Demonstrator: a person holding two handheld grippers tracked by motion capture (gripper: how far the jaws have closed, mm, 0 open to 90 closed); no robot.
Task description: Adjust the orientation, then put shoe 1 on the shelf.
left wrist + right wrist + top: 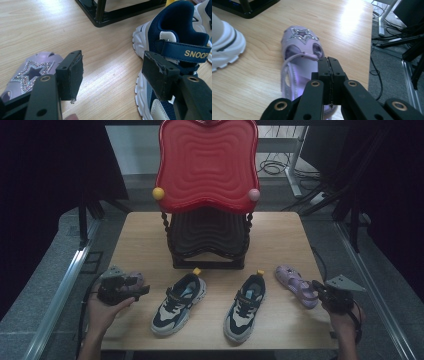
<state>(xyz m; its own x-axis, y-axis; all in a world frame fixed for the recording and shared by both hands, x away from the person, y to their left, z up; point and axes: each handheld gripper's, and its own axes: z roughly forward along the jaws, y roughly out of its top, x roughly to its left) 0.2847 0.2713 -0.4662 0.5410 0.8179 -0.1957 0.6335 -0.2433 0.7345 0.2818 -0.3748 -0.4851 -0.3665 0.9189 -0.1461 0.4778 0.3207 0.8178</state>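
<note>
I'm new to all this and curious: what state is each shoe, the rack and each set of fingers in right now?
Left fingers: open, nothing between them.
Right fingers: shut, above the right sandal.
Right sandal: flat on the table.
Left sandal: on the table.
Two sneakers: upright, untouched.
Rack: standing, shelves bare.

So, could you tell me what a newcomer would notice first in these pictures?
Probably the big red wavy tray topping the black rack at the table's far middle. Next, the two navy-and-white sneakers side by side in front of it, with a purple sandal at the right edge, where the right gripper hovers shut over it.
</note>
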